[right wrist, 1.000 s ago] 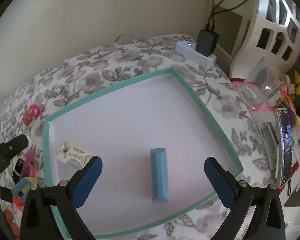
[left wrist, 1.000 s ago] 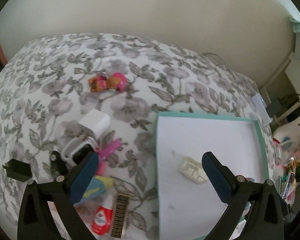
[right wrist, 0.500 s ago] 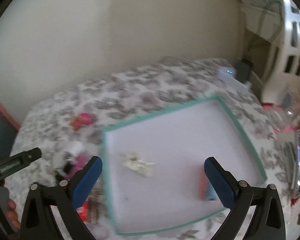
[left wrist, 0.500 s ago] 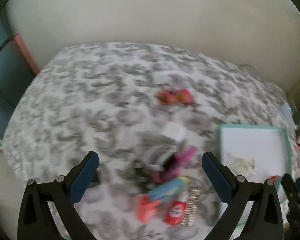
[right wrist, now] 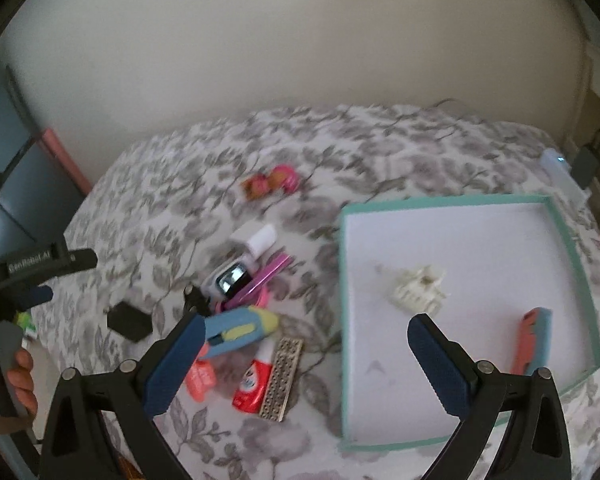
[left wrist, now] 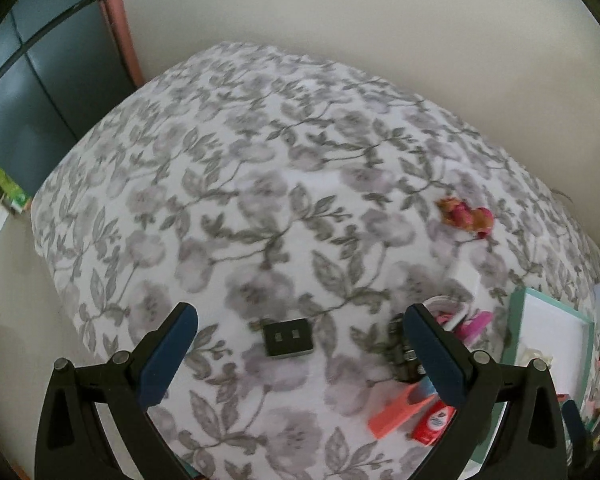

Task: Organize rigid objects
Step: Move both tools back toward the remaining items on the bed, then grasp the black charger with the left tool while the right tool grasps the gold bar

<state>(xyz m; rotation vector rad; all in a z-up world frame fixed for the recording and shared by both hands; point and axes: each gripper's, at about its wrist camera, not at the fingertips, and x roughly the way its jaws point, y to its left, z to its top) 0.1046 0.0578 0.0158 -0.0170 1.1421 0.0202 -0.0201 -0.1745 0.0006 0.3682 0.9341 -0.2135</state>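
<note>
My left gripper (left wrist: 298, 320) is open above the floral bedspread, with a black square adapter (left wrist: 287, 338) lying just beyond its fingertips. A pile of small items lies to its right: a coral piece (left wrist: 400, 412), a red tube (left wrist: 434, 424) and a white charger (left wrist: 466, 276). My right gripper (right wrist: 306, 322) is open and empty between that pile and the teal-rimmed tray (right wrist: 572, 248). In the tray lie a white clip (right wrist: 418, 290) and a coral-and-blue block (right wrist: 534, 340). The right wrist view also shows the left gripper (right wrist: 66, 276) at far left.
A pink toy figure (right wrist: 270, 182) lies alone further back on the bed. The pile also holds a blue-and-yellow item (right wrist: 240, 328), a perforated strip (right wrist: 282, 376) and a smartwatch (right wrist: 232, 276). A hand (right wrist: 20, 368) holds the left gripper. A wall runs behind the bed.
Both grippers have pulled back and swung left. The left one left the tray's edge and now faces the black adapter. The right one has drawn back from the tray, bringing the pile into view.
</note>
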